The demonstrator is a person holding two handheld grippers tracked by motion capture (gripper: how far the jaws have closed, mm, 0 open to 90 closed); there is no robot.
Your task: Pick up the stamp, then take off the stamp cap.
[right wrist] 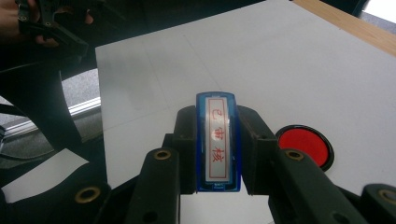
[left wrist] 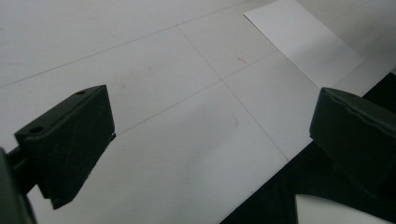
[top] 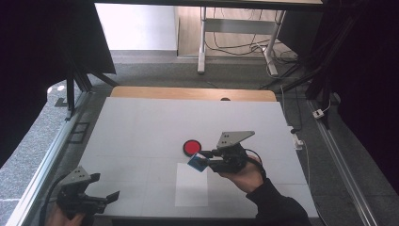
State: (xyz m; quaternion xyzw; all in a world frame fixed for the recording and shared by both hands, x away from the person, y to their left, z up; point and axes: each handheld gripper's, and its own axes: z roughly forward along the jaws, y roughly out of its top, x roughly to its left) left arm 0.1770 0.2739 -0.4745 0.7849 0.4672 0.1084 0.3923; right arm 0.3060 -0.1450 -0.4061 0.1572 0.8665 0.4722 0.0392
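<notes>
While the right hand carries the stamp, here is the layout, biggest item first:

table: white table top (top: 141, 127) with faint seams across it; a wooden edge strip (top: 193, 92) runs along the far side. In the right gripper view the same strip sits at the upper right corner (right wrist: 345, 25).

paper: white sheet (top: 191, 190) lies flat on the table near the person's edge, just below the right gripper in the high view. Its corner also shows at the top right of the left gripper view (left wrist: 303, 39).

right gripper: right gripper (top: 205, 159) is held above the table near the middle, jaws pointing left in the high view, grey three-cornered plate on top. Jaws are clamped on the stamp; the black pads press both long sides of it (right wrist: 218, 140).

left gripper: left gripper (top: 110, 197) sits at the near left corner of the table, well apart from the right one. Jaws stand wide apart with nothing between them, bare table behind them (left wrist: 210, 144). It also shows far off at the top left of the right gripper view (right wrist: 51, 23).

ink pad: round red ink pad (top: 191, 147) in a black rim, flat on the table, just beyond the paper and close to the stamp. Right of the jaws in the right gripper view (right wrist: 303, 144).

stamp: blue rectangular stamp (top: 198, 161), in the right gripper's jaws, off the table, over the top edge of the paper. White face with a red frame and red characters faces the camera (right wrist: 218, 140).
</notes>
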